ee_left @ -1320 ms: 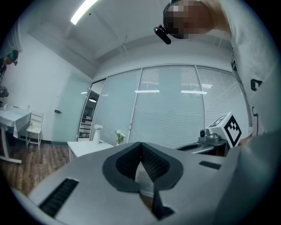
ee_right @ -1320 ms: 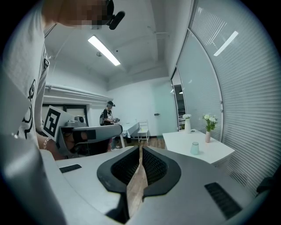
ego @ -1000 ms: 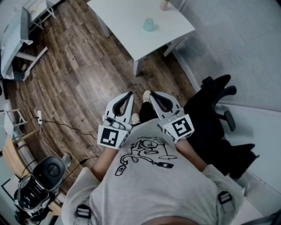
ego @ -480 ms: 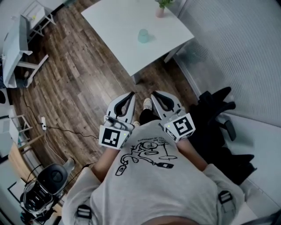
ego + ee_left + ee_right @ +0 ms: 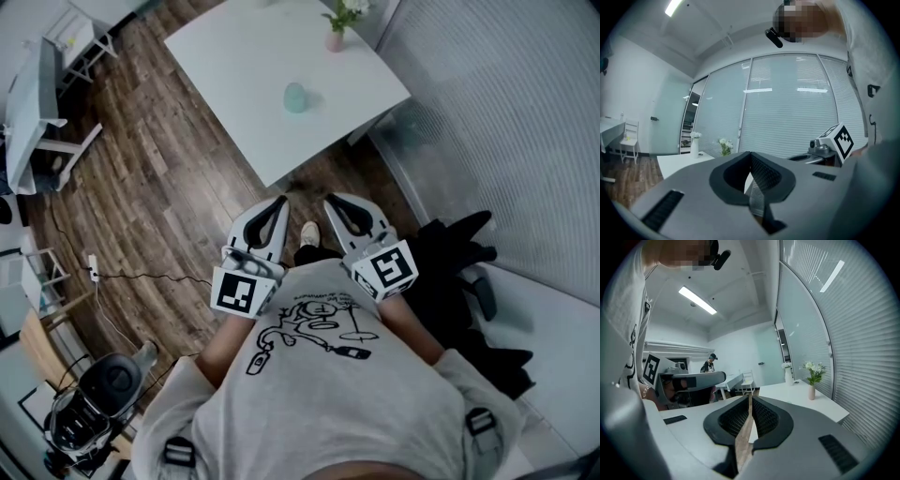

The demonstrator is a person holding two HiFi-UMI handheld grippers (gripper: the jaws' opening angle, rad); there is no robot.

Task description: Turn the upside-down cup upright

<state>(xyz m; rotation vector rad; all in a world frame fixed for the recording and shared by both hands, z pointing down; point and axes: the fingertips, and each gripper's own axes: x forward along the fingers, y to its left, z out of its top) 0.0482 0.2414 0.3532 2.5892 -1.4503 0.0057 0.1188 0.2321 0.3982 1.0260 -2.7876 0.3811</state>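
Left tool [image 5: 278,202]: closed, empty.
Right tool [image 5: 330,201]: closed, empty.
Cup [image 5: 295,97]: on the worktop [image 5: 225,66], well ahead of both tools.
Progress: I judge nothing done yet; I must reach, grip and turn it.

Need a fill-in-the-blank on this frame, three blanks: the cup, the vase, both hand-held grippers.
1. The small pale teal cup stands on the white ____.
2. The left hand-held gripper and the right hand-held gripper both have their jaws ____, with nothing between them.
3. The small pink vase near the far table edge holds ____.

Missing words: table; shut; flowers
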